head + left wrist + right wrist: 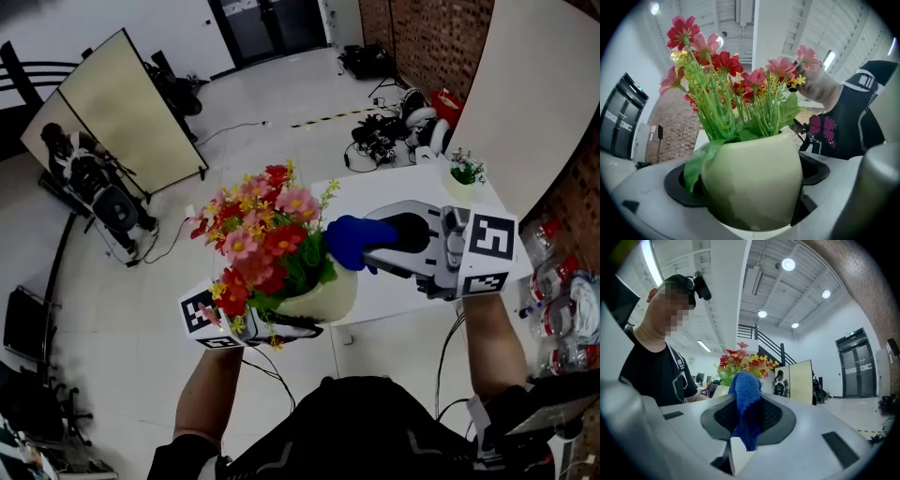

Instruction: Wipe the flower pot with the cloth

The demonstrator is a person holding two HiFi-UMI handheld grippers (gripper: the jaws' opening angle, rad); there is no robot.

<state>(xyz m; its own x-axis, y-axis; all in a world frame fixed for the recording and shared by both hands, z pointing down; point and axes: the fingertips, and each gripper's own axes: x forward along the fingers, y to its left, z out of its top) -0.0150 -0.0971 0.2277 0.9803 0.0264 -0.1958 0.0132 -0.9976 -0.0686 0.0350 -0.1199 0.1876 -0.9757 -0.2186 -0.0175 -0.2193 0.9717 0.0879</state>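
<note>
Left gripper [267, 326]: jaws clamped on the cream flower pot [330, 298], which we hold in the air at the desk [403, 295] edge. Right gripper [371, 249]: jaws pinched shut on the blue cloth [345, 236], right at the pot's rim; we cannot tell whether they touch. Wiping looks barely begun. Next: press the cloth on the pot wall and sweep round.
</note>
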